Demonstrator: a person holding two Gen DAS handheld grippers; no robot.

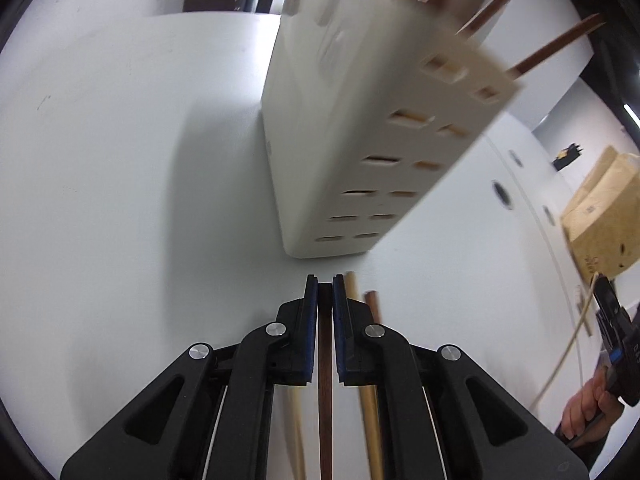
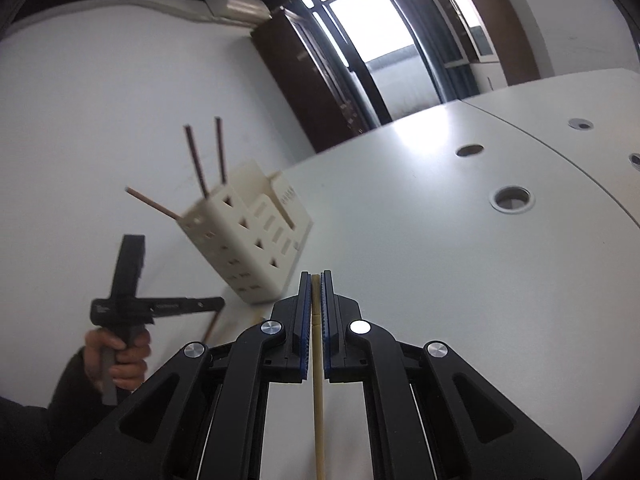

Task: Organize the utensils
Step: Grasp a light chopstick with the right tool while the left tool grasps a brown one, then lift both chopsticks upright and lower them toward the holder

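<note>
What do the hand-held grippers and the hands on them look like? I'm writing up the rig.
Left hand-held gripper and right hand-held gripper match: black plastic linkage arms with round silver pivot pins, flat fingers faced with blue pads. From the right wrist view, the left one has a black pistol-style handle with small white lettering, gripped by a bare hand in a dark sleeve.

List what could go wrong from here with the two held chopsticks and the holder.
1. The left tool grips a dark chopstick right beside loose chopsticks on the table; lifting may drag or roll them.
2. The white holder already has dark sticks leaning outward, which could block insertion.
3. The right tool holds its light chopstick near one end, so the long free length may swing.
</note>
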